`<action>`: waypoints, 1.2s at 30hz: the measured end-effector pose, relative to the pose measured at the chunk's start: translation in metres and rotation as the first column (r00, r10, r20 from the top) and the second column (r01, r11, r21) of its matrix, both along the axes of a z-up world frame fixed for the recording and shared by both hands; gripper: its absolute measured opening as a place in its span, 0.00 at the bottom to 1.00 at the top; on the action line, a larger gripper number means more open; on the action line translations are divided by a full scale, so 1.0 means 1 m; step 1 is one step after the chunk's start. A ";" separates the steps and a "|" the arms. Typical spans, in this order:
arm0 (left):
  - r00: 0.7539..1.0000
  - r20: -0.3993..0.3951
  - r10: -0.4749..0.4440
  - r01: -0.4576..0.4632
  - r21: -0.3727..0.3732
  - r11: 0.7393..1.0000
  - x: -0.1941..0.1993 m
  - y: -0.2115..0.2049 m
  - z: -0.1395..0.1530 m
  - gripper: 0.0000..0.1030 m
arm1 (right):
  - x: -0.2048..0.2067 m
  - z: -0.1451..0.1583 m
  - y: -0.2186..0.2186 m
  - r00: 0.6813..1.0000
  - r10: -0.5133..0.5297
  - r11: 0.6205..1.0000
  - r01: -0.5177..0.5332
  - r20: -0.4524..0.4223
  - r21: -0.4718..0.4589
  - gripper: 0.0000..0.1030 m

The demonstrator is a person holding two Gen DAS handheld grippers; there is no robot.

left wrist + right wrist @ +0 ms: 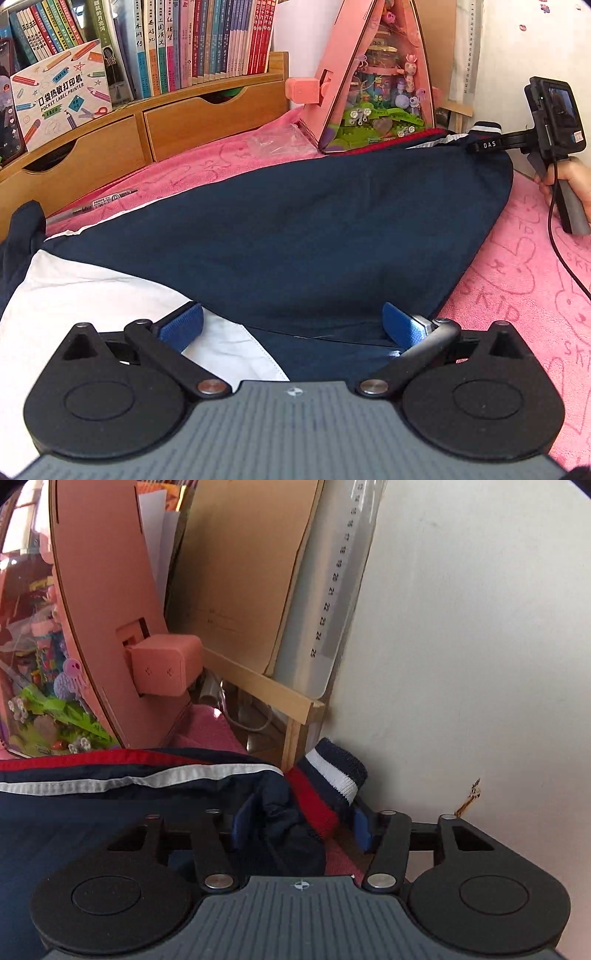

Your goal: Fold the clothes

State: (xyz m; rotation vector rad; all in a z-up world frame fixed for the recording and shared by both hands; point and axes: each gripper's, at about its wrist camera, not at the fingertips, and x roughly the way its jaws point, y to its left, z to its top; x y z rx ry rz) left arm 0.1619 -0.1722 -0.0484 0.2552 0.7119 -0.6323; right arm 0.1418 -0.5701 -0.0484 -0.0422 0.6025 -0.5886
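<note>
I see 1 navy jacket (295,229) spread on the pink towel (535,295), its 1 striped cuff (328,779) at the far right corner by the wall (480,627). My left gripper (291,326) is spread wide over the hem, pressing nothing. My right gripper (301,825) straddles the cuff, pads clear of it. 1 pink toy house (373,74) crowds the far edge, with 2 drawers (207,118) beside it.
</note>
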 end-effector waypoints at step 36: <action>0.840 0.022 0.542 -0.540 -0.046 0.840 -0.167 0.305 0.010 1.00 | -0.087 0.058 0.263 0.851 0.516 0.806 -0.520 0.097 0.282 0.84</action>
